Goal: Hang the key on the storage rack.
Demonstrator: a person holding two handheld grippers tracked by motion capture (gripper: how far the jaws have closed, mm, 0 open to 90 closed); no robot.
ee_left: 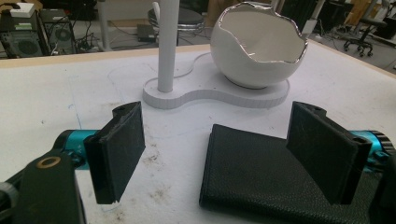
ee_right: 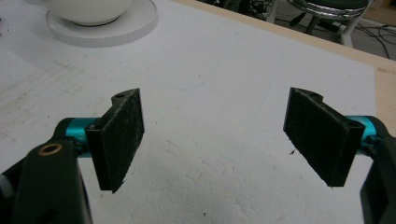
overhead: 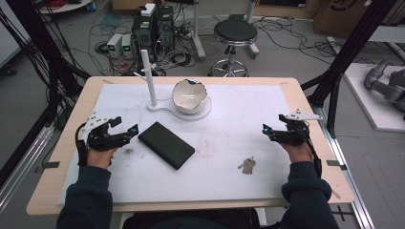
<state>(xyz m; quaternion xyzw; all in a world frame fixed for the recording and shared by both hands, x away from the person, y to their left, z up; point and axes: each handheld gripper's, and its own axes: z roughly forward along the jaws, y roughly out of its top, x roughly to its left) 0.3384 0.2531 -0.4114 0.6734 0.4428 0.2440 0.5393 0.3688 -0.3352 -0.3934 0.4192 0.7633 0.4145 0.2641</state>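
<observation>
At a foam-covered table (overhead: pixel 248 181), a person's left gripper (overhead: pixel 125 125) hovers with jaws spread wide and empty just beside the near end of a black wallet (overhead: pixel 166 144), which lies flat and slantwise left of centre; the right gripper (overhead: pixel 265 129), likewise released and holding nothing, waits over bare foam well apart from a bunch of keys (overhead: pixel 247 165). In the left gripper view the wallet (ee_left: pixel 261 172) sits partly between the pads, so a clean pick likely means lowering squarely over its narrow edge before closing. The white stand (overhead: pixel 152 78) and eggshell bowl (overhead: pixel 190 95) crowd the far side; open room lies toward the person and to the right
</observation>
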